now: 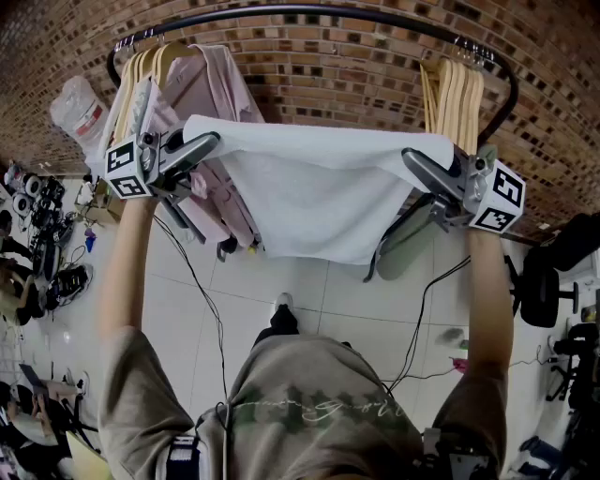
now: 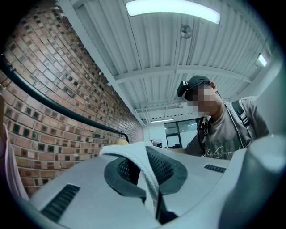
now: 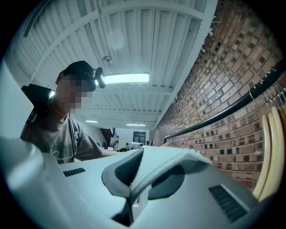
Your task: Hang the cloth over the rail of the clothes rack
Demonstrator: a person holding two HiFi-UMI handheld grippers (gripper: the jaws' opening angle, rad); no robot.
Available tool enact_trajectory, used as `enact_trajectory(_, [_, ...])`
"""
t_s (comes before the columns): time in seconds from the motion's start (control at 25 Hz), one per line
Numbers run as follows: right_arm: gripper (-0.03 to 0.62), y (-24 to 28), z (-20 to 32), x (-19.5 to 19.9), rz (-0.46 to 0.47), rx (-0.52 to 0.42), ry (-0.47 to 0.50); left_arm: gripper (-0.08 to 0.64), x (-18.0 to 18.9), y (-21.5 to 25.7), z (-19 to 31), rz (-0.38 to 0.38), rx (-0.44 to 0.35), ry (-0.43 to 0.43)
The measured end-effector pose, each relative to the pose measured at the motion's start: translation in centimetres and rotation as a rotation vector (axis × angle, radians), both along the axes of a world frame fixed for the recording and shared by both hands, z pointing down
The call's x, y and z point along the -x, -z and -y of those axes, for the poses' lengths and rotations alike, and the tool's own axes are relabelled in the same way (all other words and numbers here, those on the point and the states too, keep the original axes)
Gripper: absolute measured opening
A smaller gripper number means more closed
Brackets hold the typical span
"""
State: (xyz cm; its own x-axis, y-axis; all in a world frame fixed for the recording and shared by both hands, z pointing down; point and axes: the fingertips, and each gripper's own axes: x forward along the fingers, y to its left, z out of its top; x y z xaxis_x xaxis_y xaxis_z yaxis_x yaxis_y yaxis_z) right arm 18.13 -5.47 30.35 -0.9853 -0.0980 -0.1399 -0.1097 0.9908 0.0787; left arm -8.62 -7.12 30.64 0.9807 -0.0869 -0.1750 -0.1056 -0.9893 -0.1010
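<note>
Your left gripper [image 1: 204,147] is clamped on one top corner of the white terry cloth [image 1: 314,187] and your right gripper [image 1: 419,165] pinches the other, so the cloth hangs spread between them, in front of the black curved metal rail [image 1: 300,11]. Behind it stands a brown brick wall [image 1: 356,66], and pale floor tiles [image 1: 309,291] lie below

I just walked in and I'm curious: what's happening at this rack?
A person holds a white cloth stretched between two tongs, the left tongs and right tongs each shut on a top corner. The cloth hangs short of the rack's rail, not yet over it.
</note>
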Motion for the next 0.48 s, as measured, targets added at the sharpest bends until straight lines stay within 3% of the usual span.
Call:
enact_trajectory(0.32, [0.018, -0.2, -0.2, 1.6, -0.052, 0.146, -0.1, 0.017, 1.4, 1.1, 2.7, -0.026, 0.028, -0.065])
enact_trajectory(0.48, [0.018, 0.4, 0.3, 2.4, -0.034, 0.246, -0.134, 0.017, 1.9, 1.4, 4.6, -0.021, 0.019, -0.121])
